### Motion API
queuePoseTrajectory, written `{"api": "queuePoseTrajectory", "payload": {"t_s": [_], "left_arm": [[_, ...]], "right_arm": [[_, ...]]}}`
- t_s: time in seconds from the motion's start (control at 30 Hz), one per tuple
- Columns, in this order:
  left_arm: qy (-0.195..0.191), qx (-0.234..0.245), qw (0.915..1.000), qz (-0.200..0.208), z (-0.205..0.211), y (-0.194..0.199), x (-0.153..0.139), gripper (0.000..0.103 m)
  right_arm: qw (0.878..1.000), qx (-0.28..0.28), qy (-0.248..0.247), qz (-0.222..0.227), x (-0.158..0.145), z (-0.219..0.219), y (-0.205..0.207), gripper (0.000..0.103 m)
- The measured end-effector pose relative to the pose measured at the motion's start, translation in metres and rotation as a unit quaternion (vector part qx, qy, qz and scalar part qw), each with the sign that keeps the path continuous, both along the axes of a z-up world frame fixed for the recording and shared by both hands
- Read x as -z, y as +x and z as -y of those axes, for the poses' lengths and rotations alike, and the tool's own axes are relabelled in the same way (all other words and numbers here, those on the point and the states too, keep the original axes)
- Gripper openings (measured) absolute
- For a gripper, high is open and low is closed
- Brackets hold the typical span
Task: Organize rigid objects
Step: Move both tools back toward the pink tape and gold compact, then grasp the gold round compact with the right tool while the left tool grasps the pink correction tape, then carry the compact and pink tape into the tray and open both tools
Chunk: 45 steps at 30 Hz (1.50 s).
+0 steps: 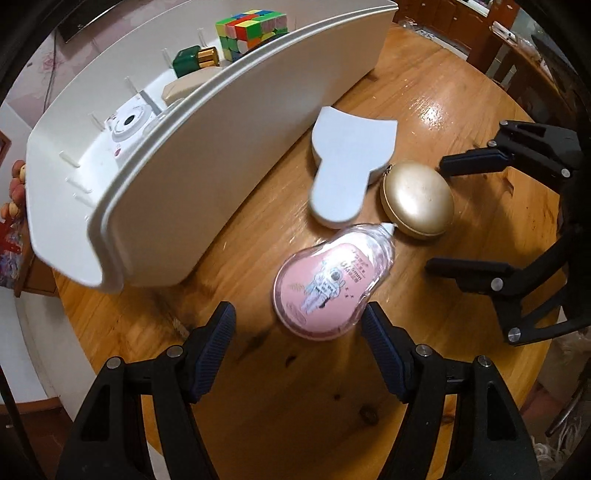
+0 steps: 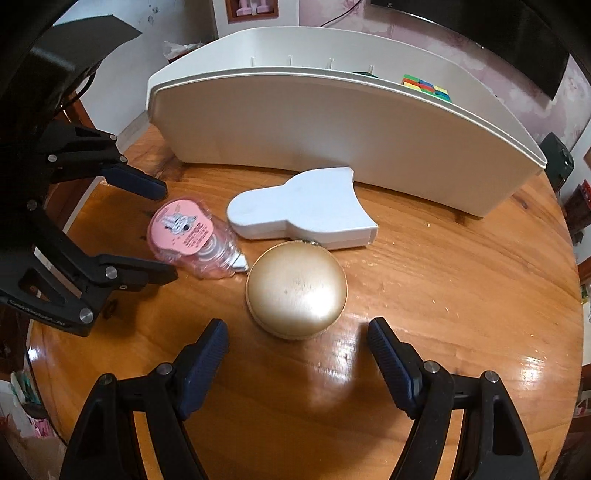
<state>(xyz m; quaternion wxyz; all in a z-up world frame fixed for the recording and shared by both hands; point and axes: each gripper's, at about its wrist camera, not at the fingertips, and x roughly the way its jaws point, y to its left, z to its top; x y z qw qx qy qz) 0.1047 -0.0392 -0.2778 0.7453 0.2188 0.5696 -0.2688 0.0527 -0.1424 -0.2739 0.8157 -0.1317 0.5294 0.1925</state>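
A pink correction-tape dispenser (image 1: 327, 284) lies on the round wooden table (image 1: 295, 406), just ahead of my open left gripper (image 1: 299, 321), partly between its fingers. A gold round case (image 1: 417, 199) and a pale blue flat box (image 1: 349, 162) lie beyond it. In the right wrist view my open right gripper (image 2: 297, 339) is just short of the gold case (image 2: 297, 291), with the blue box (image 2: 306, 218) and pink dispenser (image 2: 184, 230) behind. The left gripper (image 2: 162, 232) flanks the dispenser there. Both grippers are empty.
A long white bin (image 1: 207, 155) stands at the table's back, holding a white instant camera (image 1: 127, 127), a beige item (image 1: 184, 88), a green-gold box (image 1: 194, 59) and a Rubik's cube (image 1: 251, 29). The right gripper (image 1: 436, 214) shows at right.
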Motion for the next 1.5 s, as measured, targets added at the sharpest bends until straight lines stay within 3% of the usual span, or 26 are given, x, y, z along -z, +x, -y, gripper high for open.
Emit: {"api": "queuePoseTrajectory", "payload": {"t_s": [0.23,0.33,0.4,0.5,0.57,0.9,1.03,1.23,1.33,1.5], "left_arm": [[-0.002,0.027,0.9996,-0.004,0.007,0.004,-0.002,0.075],[-0.002,0.037,0.9993,-0.004,0.010,0.007,-0.003,0.075],[-0.002,0.044,0.9990,-0.007,0.014,0.007,-0.005,0.075],[-0.003,0.045,0.9990,-0.006,0.015,0.007,-0.006,0.072],[-0.010,0.043,0.9990,-0.005,0.014,0.009,-0.011,0.055],[-0.034,0.003,0.9990,-0.027,0.013,-0.014,-0.018,0.054],[-0.051,-0.011,0.9984,-0.024,0.015,-0.030,-0.040,0.054],[-0.092,-0.052,0.9943,0.013,0.002,-0.034,-0.107,0.054],[-0.106,-0.083,0.9900,0.041,-0.005,-0.018,-0.144,0.054],[-0.101,-0.141,0.9830,0.060,-0.005,0.019,-0.170,0.054]], "right_arm": [[1.000,-0.002,0.012,0.014,0.000,0.002,0.002,0.075],[1.000,-0.005,0.014,0.022,0.000,0.003,0.002,0.068],[1.000,-0.007,0.017,0.025,-0.001,0.004,0.002,0.056],[1.000,-0.009,0.018,0.024,-0.001,0.004,0.001,0.055],[1.000,-0.010,0.016,0.024,-0.004,0.003,0.003,0.055],[1.000,0.006,0.019,0.004,-0.006,0.006,0.011,0.055],[1.000,0.007,0.021,0.008,-0.018,0.012,0.010,0.055],[0.999,0.017,0.038,0.034,-0.059,0.024,0.014,0.055],[0.997,0.028,0.050,0.050,-0.082,0.032,0.016,0.055],[0.994,0.048,0.070,0.076,-0.117,0.038,0.031,0.055]]}}
